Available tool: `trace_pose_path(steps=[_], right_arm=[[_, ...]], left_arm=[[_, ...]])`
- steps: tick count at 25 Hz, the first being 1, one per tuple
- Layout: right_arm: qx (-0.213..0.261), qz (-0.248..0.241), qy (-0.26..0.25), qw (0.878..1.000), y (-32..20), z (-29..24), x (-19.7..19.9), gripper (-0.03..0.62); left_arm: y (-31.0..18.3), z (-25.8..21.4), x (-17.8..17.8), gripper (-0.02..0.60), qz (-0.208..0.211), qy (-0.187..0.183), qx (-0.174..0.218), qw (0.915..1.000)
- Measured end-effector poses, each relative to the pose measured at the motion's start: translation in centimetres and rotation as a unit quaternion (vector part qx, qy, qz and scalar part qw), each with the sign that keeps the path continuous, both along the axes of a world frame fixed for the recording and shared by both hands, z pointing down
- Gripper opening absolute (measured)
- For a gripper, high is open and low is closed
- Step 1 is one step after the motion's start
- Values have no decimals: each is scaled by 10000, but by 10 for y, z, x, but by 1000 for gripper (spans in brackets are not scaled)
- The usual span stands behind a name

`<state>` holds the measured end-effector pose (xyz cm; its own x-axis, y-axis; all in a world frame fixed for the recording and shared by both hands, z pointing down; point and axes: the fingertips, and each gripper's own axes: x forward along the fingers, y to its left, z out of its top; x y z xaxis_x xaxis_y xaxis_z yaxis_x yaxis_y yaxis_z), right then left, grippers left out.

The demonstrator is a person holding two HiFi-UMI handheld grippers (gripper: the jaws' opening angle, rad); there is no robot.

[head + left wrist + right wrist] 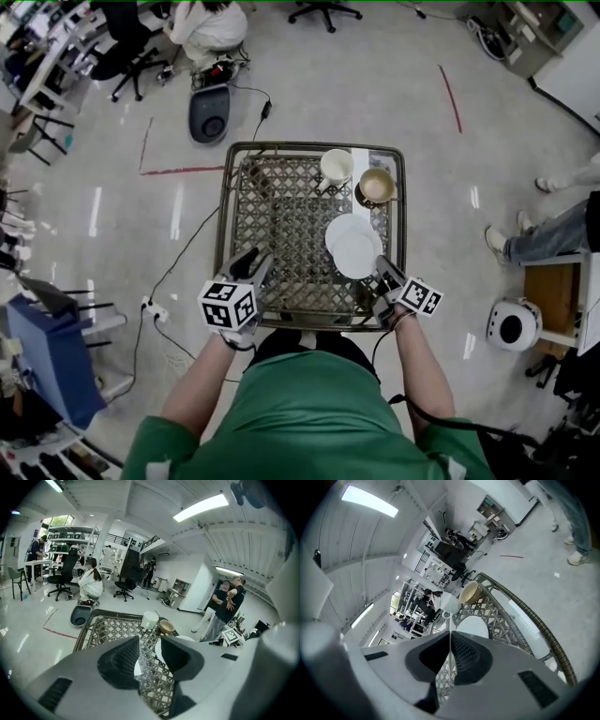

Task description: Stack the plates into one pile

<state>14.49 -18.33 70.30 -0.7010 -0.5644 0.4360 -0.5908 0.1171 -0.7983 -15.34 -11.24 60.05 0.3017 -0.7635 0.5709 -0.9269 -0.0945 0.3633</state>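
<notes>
Two white plates overlap at the right of the wicker table [225, 216]. The nearer plate [362, 257] is pinched at its rim by my right gripper [382, 269], which is shut on it. In the right gripper view this plate [450, 624] shows edge-on as a thin white line running out from between the jaws of the right gripper [450, 644]. The other plate [339, 228] [472, 629] lies on the lattice, partly under the held one. My left gripper [253, 264] [149, 651] hovers open over the table's front left, with nothing between its fingers.
A white mug [336, 167] and a tan bowl [377, 186] stand at the table's far right. A dark round device [208, 114] sits on the floor beyond the table. A person's legs [548, 234] and a white round bin [513, 325] are to the right.
</notes>
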Motion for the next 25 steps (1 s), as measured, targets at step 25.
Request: trace_pose_path(steps=[25], right_arm=[[-823, 538, -8, 9952, -38, 71, -3, 32]], left_arm=[[-2, 16, -16, 153, -206, -96, -341, 9992]])
